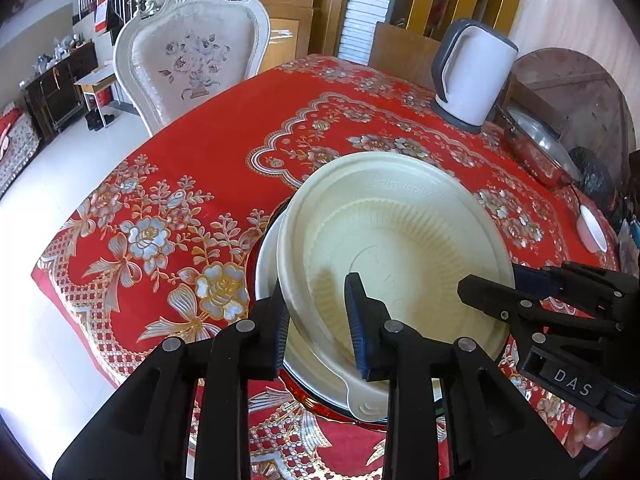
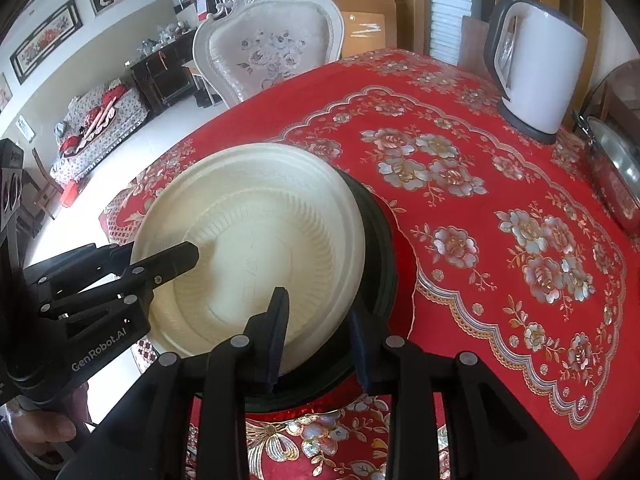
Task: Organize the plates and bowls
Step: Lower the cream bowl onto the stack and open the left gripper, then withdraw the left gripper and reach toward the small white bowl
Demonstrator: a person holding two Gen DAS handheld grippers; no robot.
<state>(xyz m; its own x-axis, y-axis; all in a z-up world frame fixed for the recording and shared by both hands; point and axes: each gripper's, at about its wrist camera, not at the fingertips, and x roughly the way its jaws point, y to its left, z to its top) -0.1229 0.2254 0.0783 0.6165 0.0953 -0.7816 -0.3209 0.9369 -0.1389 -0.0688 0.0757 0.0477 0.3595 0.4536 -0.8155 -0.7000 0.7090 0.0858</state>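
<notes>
A cream plastic bowl (image 1: 400,240) sits tilted on top of a stack: a white plate (image 1: 266,264) and a dark-rimmed dish (image 2: 380,248) on the red flowered tablecloth. My left gripper (image 1: 320,320) straddles the bowl's left rim, one finger outside and one inside, jaws partly apart. My right gripper (image 2: 320,332) straddles the bowl's (image 2: 256,240) right rim the same way, over the dark dish. Each gripper shows in the other view, the right one (image 1: 520,300) and the left one (image 2: 132,268). Whether either one pinches the rim is unclear.
A white electric kettle (image 1: 472,76) stands at the table's far right. A steel pot lid (image 1: 540,148) and a small white dish (image 1: 592,228) lie at the right edge. A white ornate chair (image 1: 192,48) stands behind the table. The table edge (image 1: 72,272) drops off left.
</notes>
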